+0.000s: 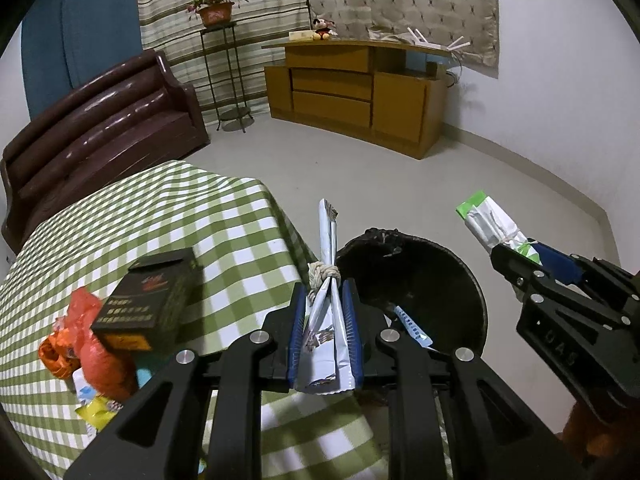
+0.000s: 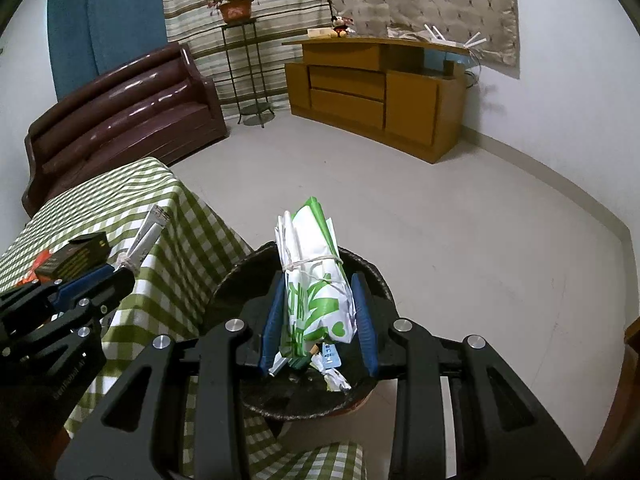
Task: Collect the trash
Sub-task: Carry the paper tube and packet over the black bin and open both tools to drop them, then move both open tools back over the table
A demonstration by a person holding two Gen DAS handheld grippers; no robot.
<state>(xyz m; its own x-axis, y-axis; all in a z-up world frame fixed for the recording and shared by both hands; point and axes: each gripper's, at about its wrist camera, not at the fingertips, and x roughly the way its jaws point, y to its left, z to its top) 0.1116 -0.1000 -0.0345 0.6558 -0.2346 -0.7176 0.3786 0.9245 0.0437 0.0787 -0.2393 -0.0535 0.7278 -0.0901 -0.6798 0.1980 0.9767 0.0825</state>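
Observation:
My left gripper is shut on a rolled white-and-blue wrapper tied with string, held at the table's edge beside the black trash bin. It also shows in the right wrist view. My right gripper is shut on a green-and-white wrapper bundle tied with string, held right above the bin. The bundle also shows in the left wrist view. Small scraps lie inside the bin.
A green checked tablecloth covers the table. On it lie a black box, red and orange plastic bags and a yellow wrapper. A brown sofa, plant stand and wooden cabinet stand beyond.

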